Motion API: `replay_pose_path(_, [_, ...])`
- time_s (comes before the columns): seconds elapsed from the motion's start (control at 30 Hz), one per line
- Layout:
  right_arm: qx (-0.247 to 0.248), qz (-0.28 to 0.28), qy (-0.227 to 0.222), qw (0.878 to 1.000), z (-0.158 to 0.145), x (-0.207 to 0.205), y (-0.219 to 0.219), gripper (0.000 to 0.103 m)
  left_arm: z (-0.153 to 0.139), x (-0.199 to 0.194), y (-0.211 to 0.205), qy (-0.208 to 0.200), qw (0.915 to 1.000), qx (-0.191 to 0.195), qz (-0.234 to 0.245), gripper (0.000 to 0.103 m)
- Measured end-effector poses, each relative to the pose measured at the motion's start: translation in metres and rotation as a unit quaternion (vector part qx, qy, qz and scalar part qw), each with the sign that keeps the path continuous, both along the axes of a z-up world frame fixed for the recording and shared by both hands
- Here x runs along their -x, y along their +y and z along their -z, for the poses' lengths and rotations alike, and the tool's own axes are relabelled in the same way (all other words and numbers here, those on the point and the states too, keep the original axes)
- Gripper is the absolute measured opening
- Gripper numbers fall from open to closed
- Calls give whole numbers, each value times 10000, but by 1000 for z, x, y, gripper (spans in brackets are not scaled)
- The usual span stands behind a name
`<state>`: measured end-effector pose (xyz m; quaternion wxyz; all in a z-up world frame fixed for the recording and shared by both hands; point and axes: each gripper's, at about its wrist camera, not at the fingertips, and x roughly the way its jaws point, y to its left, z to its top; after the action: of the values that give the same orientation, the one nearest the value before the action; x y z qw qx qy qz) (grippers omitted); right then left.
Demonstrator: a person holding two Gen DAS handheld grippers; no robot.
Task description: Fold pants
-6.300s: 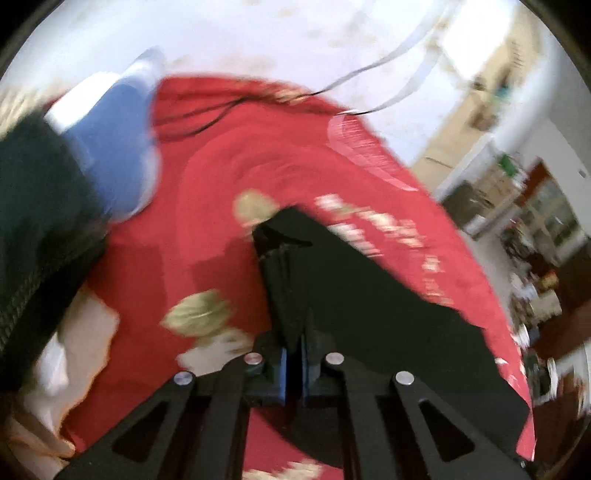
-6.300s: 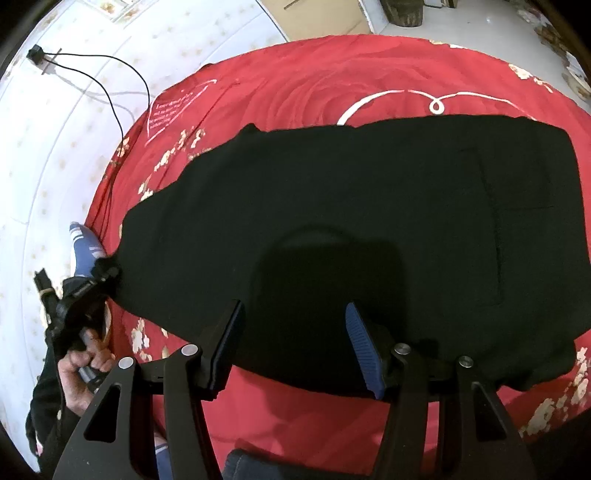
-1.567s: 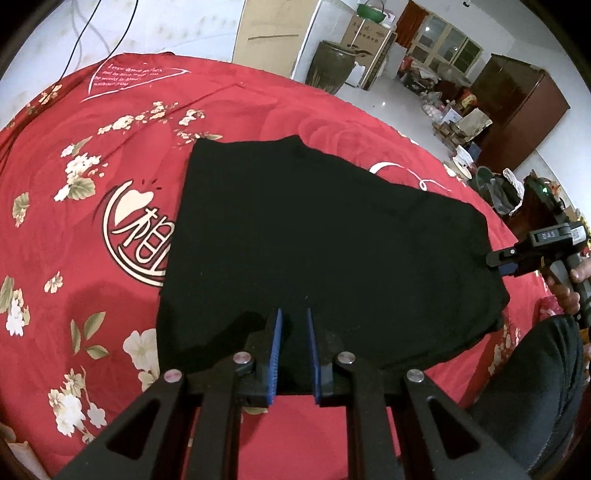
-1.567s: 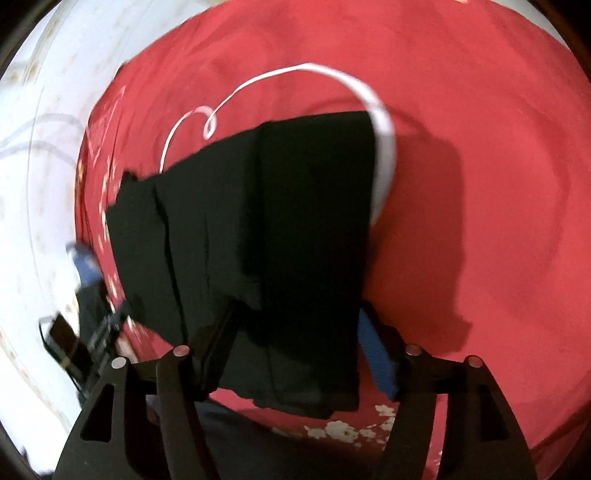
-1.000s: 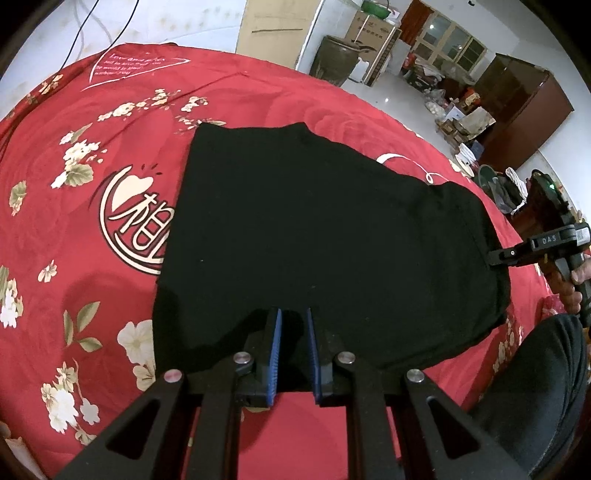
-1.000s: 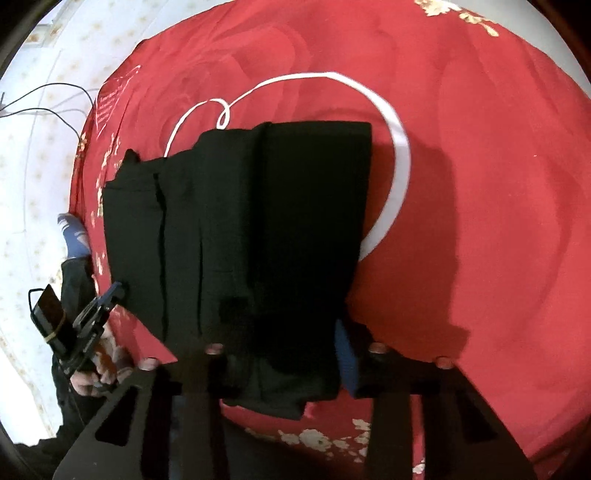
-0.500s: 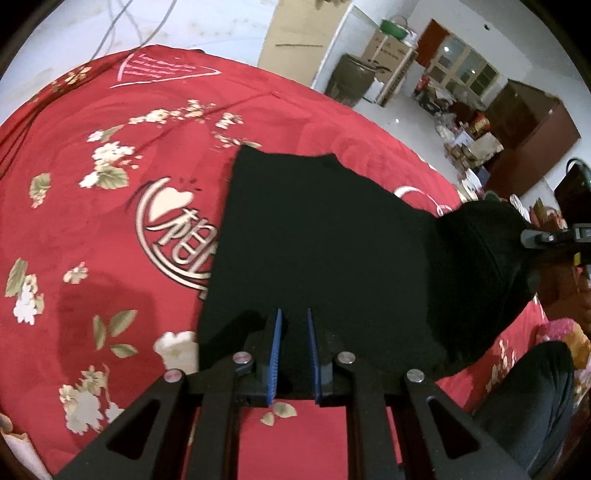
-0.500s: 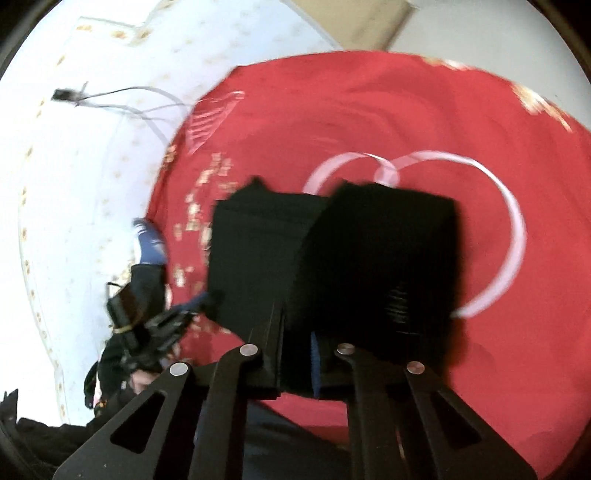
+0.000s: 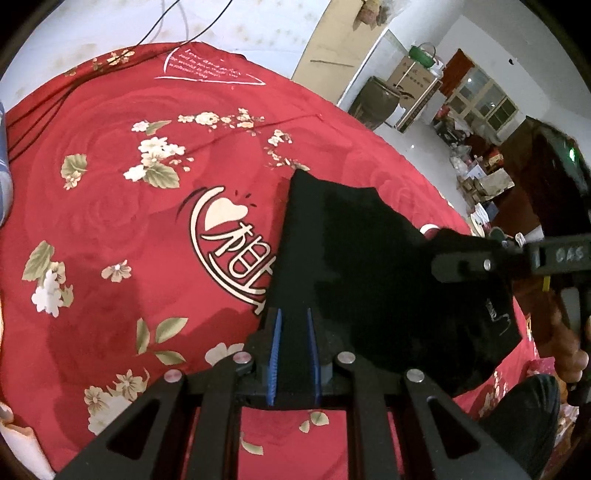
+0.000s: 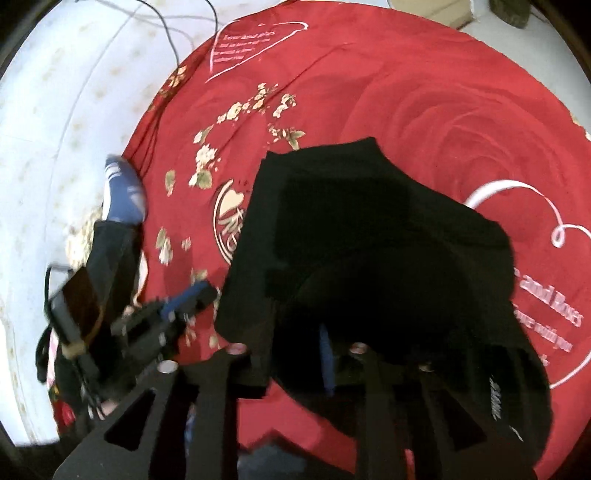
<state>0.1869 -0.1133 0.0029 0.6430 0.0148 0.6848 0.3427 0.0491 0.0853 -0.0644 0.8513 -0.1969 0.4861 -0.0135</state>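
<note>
Left tongs (image 9: 293, 349) clamped on the near edge of the black pants (image 9: 354, 266), blue pads close together with a strip of dark cloth between them, evidently pinning that end low against the bed. Right tongs (image 10: 295, 362) also closed on the pants (image 10: 369, 240), gripping a bunched fold that drapes over and around the fingers; seen from the left wrist view as a black arm reaching in from the right (image 9: 476, 264) with cloth hanging beneath it. Pants located near the middle of the red flowered bedspread (image 9: 110, 206), already doubled, far end flat on the spread and right-hand end lifted clear of it. Held this way, in all likelihood, to carry the raised end across toward the anchored end for a further fold. Judged mid-fold, not yet laid down. Risk noted: lifted layers sagging unevenly, so edges may not line up on landing. Blue pillow (image 10: 122, 192) at the edge of the spread beside the white wall, well apart from the pants. Cables (image 9: 177, 22) trailing down the wall onto the far corner of the spread, clear of the work.
</note>
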Motion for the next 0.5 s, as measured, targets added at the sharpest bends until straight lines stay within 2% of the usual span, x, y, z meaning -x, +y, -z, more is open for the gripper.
replay_pose_path(0.03, [-40,-55,-17,10000,0,1,6,38,1,-1,-1,26,10000,3,13,16])
replay_pose_path(0.07, [-173,-123,-16,9998,-2,4,11,56,3,-1,-2,48,10000,12,31,16])
replay_pose_path(0.1, [-244,-156,20,9996,-6,6,14,60,4,-2,-4,56,10000,22,63,16])
replay_pose_path(0.2, [-810,-238,-173,9963,-36,15,10,60,3,-4,-8,30,9999,26,166,16])
replay_pose_path(0.27, [-1204,10,-637,9907,-66,16,-13,60,1,-5,-11,-10,9997,36,234,16])
replay_pose_path(0.3, [-1277,147,-789,9886,-75,15,-28,60,1,-5,-13,-28,9996,48,271,21])
replay_pose_path(0.37, [-1003,448,-1116,9877,-83,10,-66,61,-1,-5,-17,-76,9993,118,340,34])
replay_pose_path(0.4, [-600,506,-1224,9894,-79,8,-84,62,-2,-5,-19,-88,9991,172,388,38])
replay_pose_path(0.5, [369,550,-1160,9910,-58,5,-123,62,-7,-2,-30,-152,9978,234,605,40])
